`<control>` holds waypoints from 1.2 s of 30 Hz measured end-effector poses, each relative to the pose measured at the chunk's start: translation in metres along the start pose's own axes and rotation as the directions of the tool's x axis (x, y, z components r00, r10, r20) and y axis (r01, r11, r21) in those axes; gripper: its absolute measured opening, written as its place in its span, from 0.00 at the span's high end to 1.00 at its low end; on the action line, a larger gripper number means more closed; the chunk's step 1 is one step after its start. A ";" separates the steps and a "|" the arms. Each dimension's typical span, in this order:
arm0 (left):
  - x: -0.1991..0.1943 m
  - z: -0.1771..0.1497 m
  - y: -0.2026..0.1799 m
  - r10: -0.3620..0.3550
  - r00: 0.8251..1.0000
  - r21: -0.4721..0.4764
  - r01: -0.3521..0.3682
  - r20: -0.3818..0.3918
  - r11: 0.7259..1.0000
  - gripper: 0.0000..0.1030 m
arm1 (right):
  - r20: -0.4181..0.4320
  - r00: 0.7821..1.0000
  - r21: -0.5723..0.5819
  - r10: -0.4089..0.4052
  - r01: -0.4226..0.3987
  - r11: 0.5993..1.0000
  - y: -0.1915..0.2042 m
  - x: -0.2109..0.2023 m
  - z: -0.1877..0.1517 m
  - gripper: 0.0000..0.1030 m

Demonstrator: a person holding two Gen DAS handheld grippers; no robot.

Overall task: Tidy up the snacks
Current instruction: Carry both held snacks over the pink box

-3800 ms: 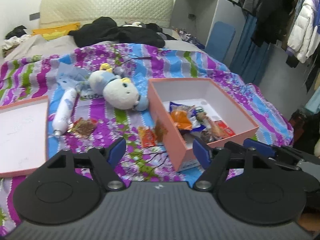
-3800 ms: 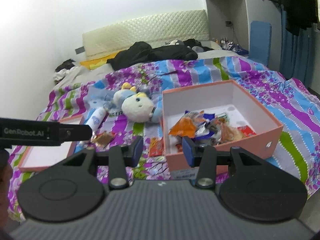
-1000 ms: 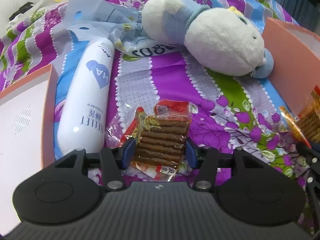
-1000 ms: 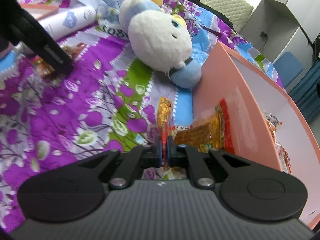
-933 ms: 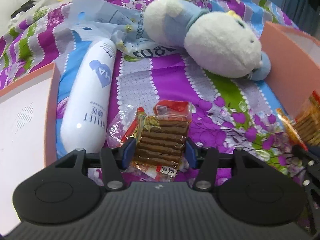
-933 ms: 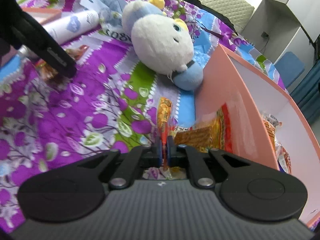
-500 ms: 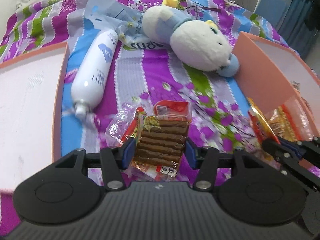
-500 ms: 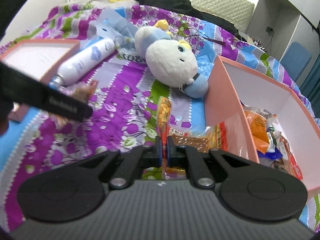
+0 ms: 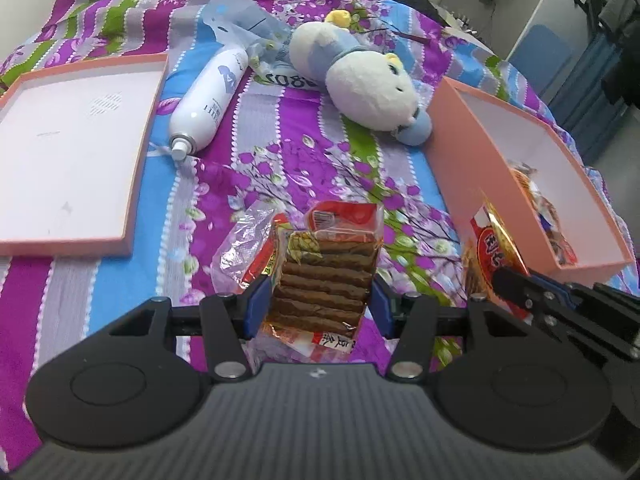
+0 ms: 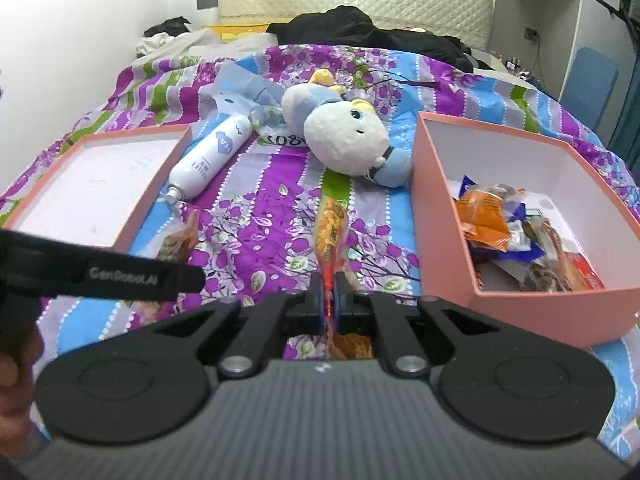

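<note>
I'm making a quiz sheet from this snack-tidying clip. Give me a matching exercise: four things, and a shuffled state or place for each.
Things:
1. brown biscuit pack
2. orange snack packet
3. white spray bottle
4. pink box

States:
A. lying beside the plush toy
B. holds loose snacks
C. clamped in the left gripper
D. pinched in the right gripper

Pairs: 1-C, 2-D, 3-A, 4-B

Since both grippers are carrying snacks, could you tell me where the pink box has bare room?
The pink box is bare along its far wall and far-left corner, where the white floor shows. The snack packets crowd the near right half. Outside, the bedspread lies bare between the spray bottle and the box.
</note>
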State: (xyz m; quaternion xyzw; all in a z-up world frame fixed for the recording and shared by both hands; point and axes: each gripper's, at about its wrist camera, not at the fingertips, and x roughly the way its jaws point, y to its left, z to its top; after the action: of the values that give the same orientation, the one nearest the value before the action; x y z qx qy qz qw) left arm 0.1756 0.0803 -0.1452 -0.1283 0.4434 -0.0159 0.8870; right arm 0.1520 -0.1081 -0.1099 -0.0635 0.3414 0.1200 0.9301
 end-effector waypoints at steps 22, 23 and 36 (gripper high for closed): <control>-0.056 0.017 -0.079 -0.085 0.996 0.057 0.085 0.006 0.995 0.44 | 0.093 0.996 0.149 0.003 -0.017 0.989 -0.058 -0.081 0.012 0.92; -0.055 0.022 -0.082 -0.096 0.995 0.059 0.095 0.007 0.994 0.44 | 0.100 0.995 0.153 0.000 -0.015 0.988 -0.062 -0.083 0.015 0.92; -0.065 0.107 -0.163 -0.209 0.975 0.163 0.196 0.070 0.967 0.44 | 0.252 0.964 0.182 -0.083 0.037 0.983 -0.128 -0.112 0.091 0.92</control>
State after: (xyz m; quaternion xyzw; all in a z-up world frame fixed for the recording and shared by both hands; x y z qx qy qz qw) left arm 0.2350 -0.0454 0.0064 -0.1041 0.3864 -0.1352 0.9064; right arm 0.1601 -0.2330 0.0369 0.0247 0.2243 0.0682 0.9718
